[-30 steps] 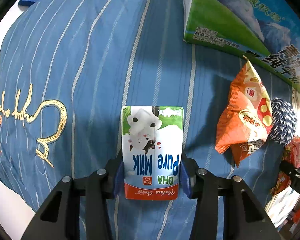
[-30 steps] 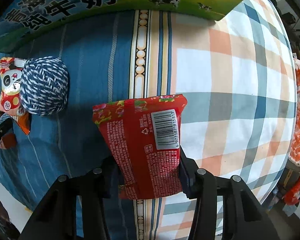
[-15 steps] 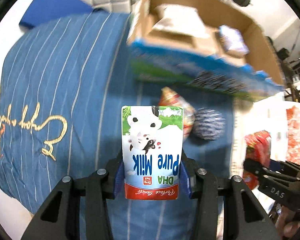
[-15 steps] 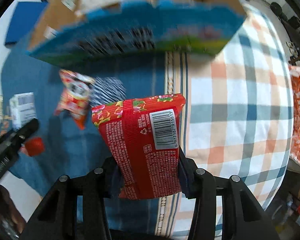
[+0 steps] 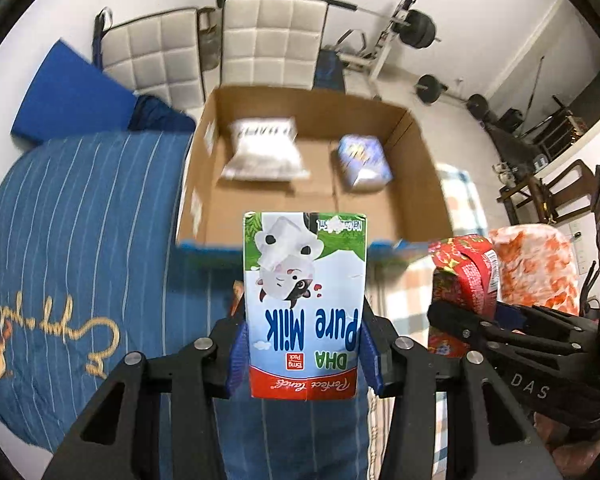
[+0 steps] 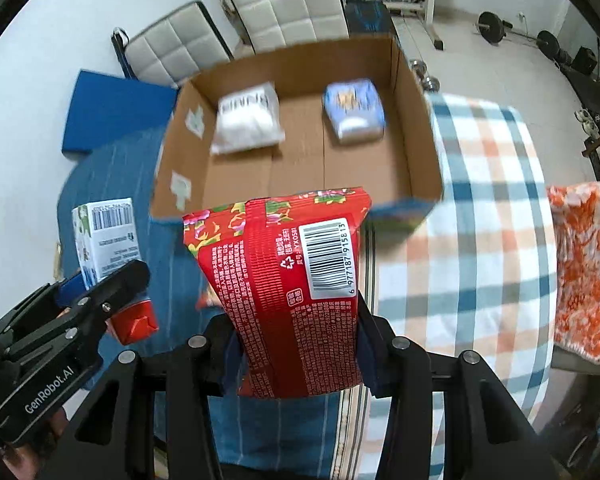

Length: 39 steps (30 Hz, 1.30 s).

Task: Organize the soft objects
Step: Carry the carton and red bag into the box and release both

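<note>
Left claw [image 5: 304, 356] clamps the milk carton [image 5: 305, 300]; right claw [image 6: 296, 354] grips a red, seemingly snack, packet [image 6: 288, 292].

The box [image 6: 416, 136] stands open at the top, nothing over it. Its floor is bare across the near half and down the middle; a white pack [image 6: 248, 120] lies at the far left and a blue pack [image 6: 354, 114] at the far right, apart from each other. The near wall [image 5: 212, 245] rises between the box floor and both loads: the milk carton [image 5: 305, 308] in the left hand-held gripper [image 5: 304, 356] and the red packet [image 6: 288, 296] in the right hand-held gripper [image 6: 296, 356]. The two grippers hang close side by side, with little room between. Two padded chairs [image 5: 268, 40] stand just behind the box. The checked cloth [image 6: 484, 240] right of the box lies bare up to an orange-patterned cloth [image 6: 584, 280].
</note>
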Motion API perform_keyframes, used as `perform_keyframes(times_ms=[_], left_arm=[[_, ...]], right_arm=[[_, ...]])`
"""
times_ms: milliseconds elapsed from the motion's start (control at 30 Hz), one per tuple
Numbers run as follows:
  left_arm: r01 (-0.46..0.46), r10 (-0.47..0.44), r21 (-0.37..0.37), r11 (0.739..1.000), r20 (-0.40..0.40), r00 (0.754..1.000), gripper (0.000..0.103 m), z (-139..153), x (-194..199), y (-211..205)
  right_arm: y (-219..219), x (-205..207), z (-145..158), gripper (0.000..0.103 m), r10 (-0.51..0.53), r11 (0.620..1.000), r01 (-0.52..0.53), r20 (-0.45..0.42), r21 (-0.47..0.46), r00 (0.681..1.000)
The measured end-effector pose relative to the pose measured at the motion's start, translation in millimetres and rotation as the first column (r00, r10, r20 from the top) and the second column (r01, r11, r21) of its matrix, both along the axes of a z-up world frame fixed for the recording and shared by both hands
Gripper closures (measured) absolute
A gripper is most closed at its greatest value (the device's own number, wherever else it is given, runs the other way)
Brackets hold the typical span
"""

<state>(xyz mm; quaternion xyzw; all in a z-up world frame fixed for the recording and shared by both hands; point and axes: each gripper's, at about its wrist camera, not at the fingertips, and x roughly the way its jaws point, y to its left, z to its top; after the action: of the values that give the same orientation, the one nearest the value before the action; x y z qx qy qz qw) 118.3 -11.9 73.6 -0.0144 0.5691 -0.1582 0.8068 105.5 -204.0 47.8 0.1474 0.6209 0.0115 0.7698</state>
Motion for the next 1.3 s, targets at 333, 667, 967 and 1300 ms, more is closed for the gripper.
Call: perform_keyframes(times_ms=[333, 667, 967, 1300], left_arm=[[0.027, -0.030, -0.059, 0.998, -0.051, 0.998, 0.060, -7, 91, -23], [0.028, -0.036, -0.030, 0.999, -0.315, 0.948, 0.060, -125, 173, -34], [-0.012, 0.015, 0.009, 1.000, -0.472, 0.882, 0.059, -208, 198, -27], [-0.007, 0.007, 0.002, 1.000, -0.516, 0.856, 0.056, -234, 195, -23]], right_arm=[[-15, 91, -17, 0.053, -0.024, 1.000, 0.024, 0.024, 0.003, 0.999], [-16, 171, -127, 0.053, -0.013, 1.000, 0.016, -0.151, 0.022, 0.989], [-7, 194, -203, 0.053, -0.006, 1.000, 0.014, -0.282, 0.026, 0.959], [-1, 205, -237, 0.051, 0.020, 0.999, -0.003, -0.367, 0.046, 0.930]])
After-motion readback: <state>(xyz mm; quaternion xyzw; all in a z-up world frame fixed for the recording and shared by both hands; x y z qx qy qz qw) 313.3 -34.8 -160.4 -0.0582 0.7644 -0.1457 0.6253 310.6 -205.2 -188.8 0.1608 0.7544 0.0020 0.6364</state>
